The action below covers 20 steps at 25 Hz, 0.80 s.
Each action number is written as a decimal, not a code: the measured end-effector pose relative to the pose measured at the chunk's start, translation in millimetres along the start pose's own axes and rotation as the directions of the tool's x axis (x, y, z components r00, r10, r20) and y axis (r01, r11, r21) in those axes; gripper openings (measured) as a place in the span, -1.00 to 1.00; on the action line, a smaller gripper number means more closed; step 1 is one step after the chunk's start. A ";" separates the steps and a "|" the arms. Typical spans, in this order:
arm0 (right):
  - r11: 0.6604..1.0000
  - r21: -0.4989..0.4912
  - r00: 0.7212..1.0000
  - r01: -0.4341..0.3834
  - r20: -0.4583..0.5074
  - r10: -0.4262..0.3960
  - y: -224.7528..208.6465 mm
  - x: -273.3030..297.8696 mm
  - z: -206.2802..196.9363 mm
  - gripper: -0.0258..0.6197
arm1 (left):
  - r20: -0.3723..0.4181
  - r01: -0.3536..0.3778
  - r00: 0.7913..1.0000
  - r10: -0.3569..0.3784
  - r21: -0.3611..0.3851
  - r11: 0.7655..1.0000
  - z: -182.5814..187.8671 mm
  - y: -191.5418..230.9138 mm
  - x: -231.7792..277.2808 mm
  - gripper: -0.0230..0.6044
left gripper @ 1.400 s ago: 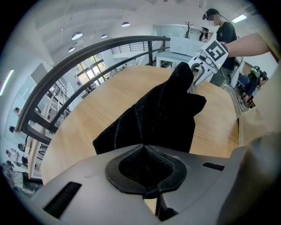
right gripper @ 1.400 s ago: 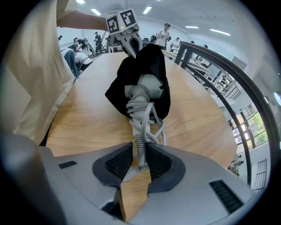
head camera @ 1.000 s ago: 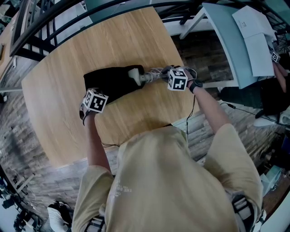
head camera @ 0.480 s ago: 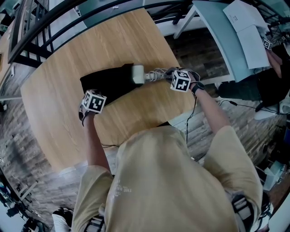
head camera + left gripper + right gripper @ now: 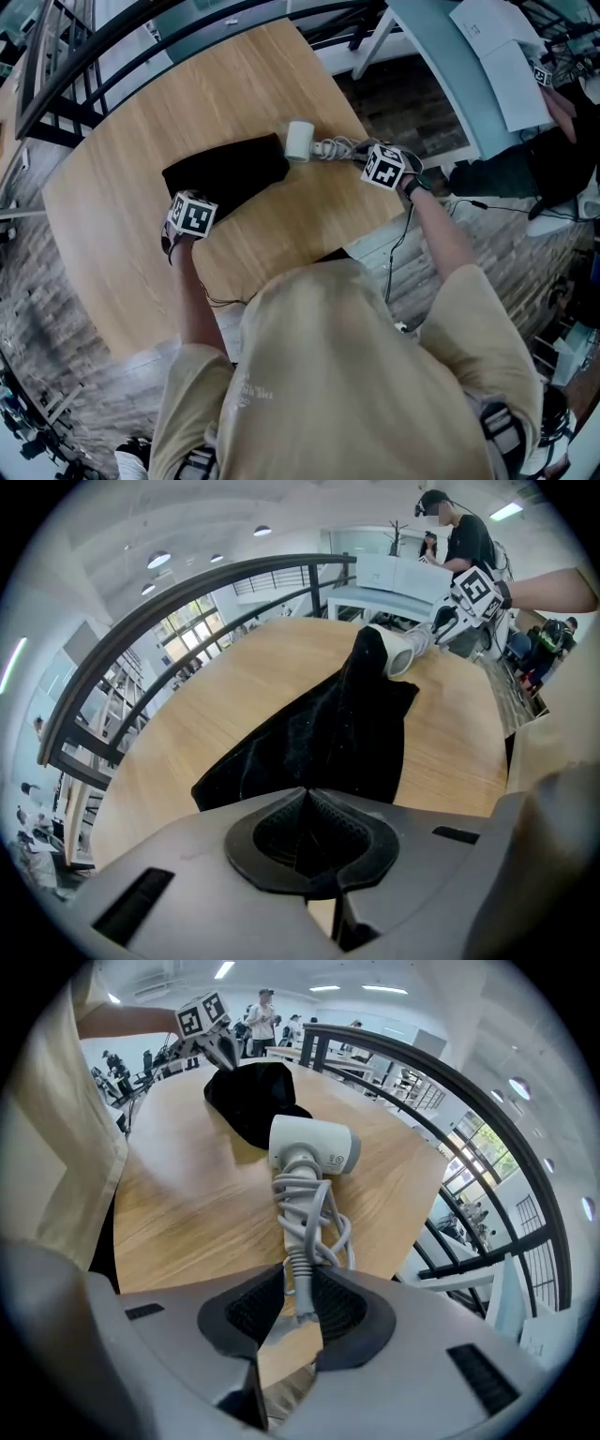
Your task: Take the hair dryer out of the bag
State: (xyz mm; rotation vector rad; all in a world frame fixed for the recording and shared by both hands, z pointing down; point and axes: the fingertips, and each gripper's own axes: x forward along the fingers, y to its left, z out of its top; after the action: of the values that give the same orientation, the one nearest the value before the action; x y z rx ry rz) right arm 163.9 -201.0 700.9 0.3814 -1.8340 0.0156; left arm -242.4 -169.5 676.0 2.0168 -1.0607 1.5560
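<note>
A black fabric bag (image 5: 225, 172) lies flat on the round wooden table (image 5: 141, 122). My left gripper (image 5: 185, 199) is shut on the bag's near corner, with black cloth pinched between its jaws (image 5: 307, 792). The white hair dryer (image 5: 299, 141) lies just outside the bag's mouth, head toward the bag (image 5: 253, 1101), its grey cord coiled round the handle (image 5: 305, 1213). My right gripper (image 5: 298, 1283) is shut on the end of that handle, at the table's right edge (image 5: 367, 157). From the left gripper view the dryer (image 5: 398, 653) shows past the bag (image 5: 328, 733).
A dark curved railing (image 5: 112, 47) runs beyond the table's far edge. A pale desk with papers (image 5: 487, 66) stands at the upper right, with another person (image 5: 562, 112) beside it. The right gripper is close to the table's edge, wood floor (image 5: 412, 103) beyond.
The right gripper has drawn the hair dryer away from the bag toward the right; its white head now lies clear of the bag's mouth. The left gripper has stayed on the bag.
</note>
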 end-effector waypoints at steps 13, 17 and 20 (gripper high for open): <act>0.846 0.531 0.996 0.052 0.029 -0.080 60.5 9.9 29.5 -0.64 | 0.048 0.020 0.999 -0.018 -0.045 0.999 -3.2 -11.0 -2.6 -0.87; 0.696 0.713 0.990 0.087 0.017 -0.141 78.8 14.0 43.5 -0.64 | 0.058 0.023 0.998 -0.020 -0.062 0.998 -2.7 -13.5 -2.5 -0.87; 0.592 0.798 0.986 0.115 -0.018 -0.168 93.6 19.1 45.6 -0.64 | 0.072 0.026 0.997 -0.021 -0.070 0.997 -2.8 -14.4 -3.4 -0.87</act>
State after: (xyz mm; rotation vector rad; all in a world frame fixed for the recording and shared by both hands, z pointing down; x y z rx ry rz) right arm 91.8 -126.6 722.5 1.1775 -1.7566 0.7593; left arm -233.8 -157.2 675.8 2.0430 -1.0995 1.4241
